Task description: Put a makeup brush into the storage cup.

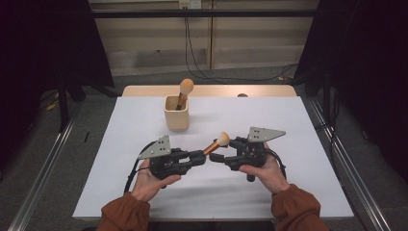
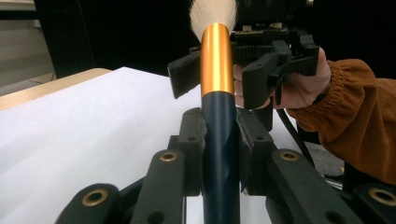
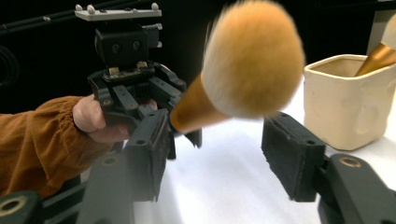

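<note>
Gold-banded brush point(image 1: 215, 144): we see its bristle end toward frame right, inside the right gripper point(image 1: 217, 150)
Left gripper point(image 1: 201, 156): clenched on handle
Right gripper: released, pads apart

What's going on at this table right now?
A person holds a gripper in each hand over a white table. The left gripper is clamped on the dark handle of a makeup brush, its bristle head pointing toward the right gripper. That gripper's fingers stand on either side of the gold ferrule and bristles without pressing on them. Farther back, a cream cup holds a second brush.
</note>
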Demonstrator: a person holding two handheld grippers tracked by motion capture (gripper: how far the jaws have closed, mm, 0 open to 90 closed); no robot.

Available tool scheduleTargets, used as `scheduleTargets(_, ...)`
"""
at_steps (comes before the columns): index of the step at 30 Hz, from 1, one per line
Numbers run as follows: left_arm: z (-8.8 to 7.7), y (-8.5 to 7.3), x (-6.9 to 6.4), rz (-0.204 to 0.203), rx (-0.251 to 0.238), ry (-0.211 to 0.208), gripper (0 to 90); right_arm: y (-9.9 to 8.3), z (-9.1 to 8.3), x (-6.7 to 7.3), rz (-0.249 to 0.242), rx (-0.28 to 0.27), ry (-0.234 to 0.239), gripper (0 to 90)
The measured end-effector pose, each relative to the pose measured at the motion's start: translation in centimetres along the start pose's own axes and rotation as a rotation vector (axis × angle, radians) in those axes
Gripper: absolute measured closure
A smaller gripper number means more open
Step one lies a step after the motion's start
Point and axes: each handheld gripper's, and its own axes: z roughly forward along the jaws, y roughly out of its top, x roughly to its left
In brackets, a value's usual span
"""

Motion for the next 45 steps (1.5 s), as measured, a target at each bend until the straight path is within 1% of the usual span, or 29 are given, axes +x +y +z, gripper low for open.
scheduleTargets(1,0.1,0.0,0.0,0.000,0.000,-0.006,74.4,0.0,0.0,0.0,0.001,-0.003,0.002,45.5)
scheduleTargets(5,0.2,-0.1,-0.1,0.002,-0.006,-0.009,74.4,0.1,0.1,0.0,0.012,-0.014,0.018,48.4)
scheduleTargets(7,0.2,-0.1,-0.1,-0.001,-0.017,-0.017,74.4,0.1,0.0,0.0,0.023,-0.015,0.036,52.2)
scheduleTargets(9,0.3,-0.1,-0.1,0.005,-0.014,-0.017,74.4,0.0,0.0,-0.1,0.042,-0.026,0.053,56.6)
scheduleTargets(11,0.3,-0.2,-0.1,-0.001,-0.021,-0.020,74.4,0.0,0.1,-0.1,0.049,-0.026,0.072,62.1)
scheduleTargets(13,0.4,-0.2,-0.1,0.002,-0.018,-0.022,74.4,0.0,0.2,-0.2,0.059,-0.030,0.086,65.1)
scheduleTargets(14,0.5,-0.3,-0.1,0.000,-0.023,-0.021,74.4,0.0,0.2,-0.2,0.063,-0.032,0.092,65.6)
scheduleTargets(17,0.6,-0.6,0.0,0.001,-0.020,-0.021,74.0,0.0,0.2,-0.3,0.074,-0.020,0.100,67.7)
scheduleTargets(19,0.6,-0.6,0.1,0.003,-0.019,-0.013,73.2,0.0,0.2,-0.3,0.085,-0.022,0.109,69.6)
scheduleTargets(20,0.6,-0.6,0.2,-0.001,-0.024,-0.018,72.3,0.0,0.2,-0.4,0.090,-0.026,0.111,70.7)
scheduleTargets(22,0.6,-0.6,0.2,0.004,-0.021,-0.013,71.5,0.0,0.2,-0.4,0.095,-0.027,0.116,71.7)
scheduleTargets(23,0.7,-0.6,0.2,0.002,-0.021,-0.016,71.1,0.0,0.2,-0.3,0.097,-0.027,0.120,72.3)
scheduleTargets(25,0.7,-0.7,0.2,-0.011,-0.016,-0.013,70.6,0.0,0.1,-0.3,0.096,-0.024,0.120,72.5)
scheduleTargets(27,0.9,-0.8,0.1,-0.009,-0.007,-0.007,70.3,0.1,0.1,-0.3,0.081,-0.013,0.116,72.7)
scheduleTargets(28,1.0,-0.8,0.1,-0.010,-0.006,-0.013,70.0,0.1,0.1,-0.3,0.079,-0.010,0.114,72.8)
scheduleTargets(30,1.0,-0.8,0.1,-0.008,-0.002,-0.006,69.2,0.1,0.0,-0.3,0.074,-0.008,0.113,72.9)
scheduleTargets(34,1.1,-0.9,0.2,-0.042,-0.008,-0.001,63.6,0.2,-0.1,-0.2,0.072,-0.013,0.109,73.0)
scheduleTargets(35,1.2,-0.9,0.2,-0.045,-0.003,-0.003,61.9,0.3,-0.1,-0.1,0.065,-0.007,0.109,73.1)
scheduleTargets(37,1.2,-1.0,0.1,-0.036,0.010,0.004,60.0,0.4,-0.3,-0.1,0.065,-0.004,0.110,73.1)
scheduleTargets(38,1.2,-1.0,0.2,-0.040,0.014,0.010,58.3,0.5,-0.3,-0.2,0.064,-0.009,0.102,73.1)
scheduleTargets(39,1.2,-1.0,0.2,-0.048,0.012,0.016,56.6,0.6,-0.4,-0.2,0.064,-0.010,0.105,73.1)
scheduleTargets(41,1.0,-1.0,0.3,-0.052,0.011,0.027,51.6,0.6,-0.6,-0.3,0.063,-0.008,0.099,73.1)
scheduleTargets(44,0.8,-0.9,0.4,-0.049,0.030,0.069,46.2,0.6,-0.8,-0.4,0.066,-0.005,0.091,73.1)
scheduleTargets(45,0.8,-0.9,0.4,-0.051,0.030,0.073,43.1,0.6,-0.9,-0.5,0.066,-0.004,0.088,73.1)
